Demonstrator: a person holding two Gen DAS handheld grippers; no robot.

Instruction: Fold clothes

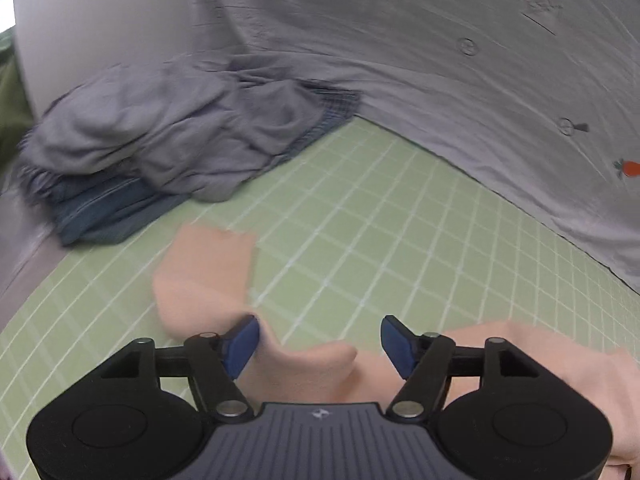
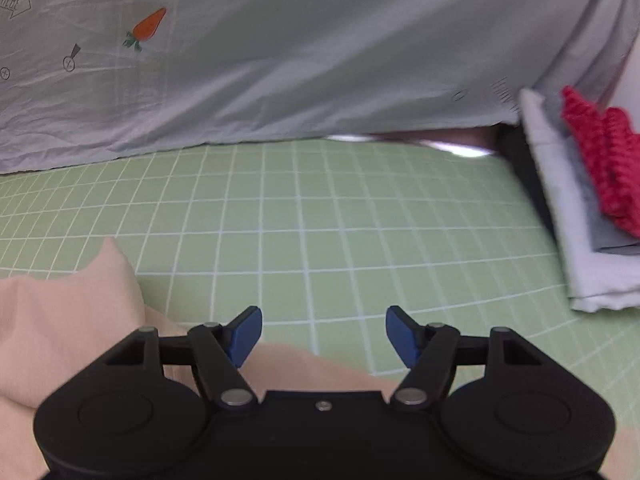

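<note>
Now both tools, left tool (image 1: 319, 340) and right tool (image 2: 323, 334), gape over one peach garment (image 1: 208, 276)

Both wrist cameras sit low and close over the green grid mat (image 1: 360, 216), facing forward toward the grey carrot-print sheet (image 2: 280, 60); both views share mat, sheet and peach garment (image 1: 208, 272).

This looks like a bedroom at home, set up for folding laundry. A green grid mat (image 2: 360, 216) lies over a bed, backed by a pale grey sheet (image 2: 320, 60) printed with a carrot (image 2: 149, 27). Crumpled grey clothes (image 1: 160, 132) sit on one side, a folded pile topped by red knitwear (image 2: 604, 160) on the other.
</note>
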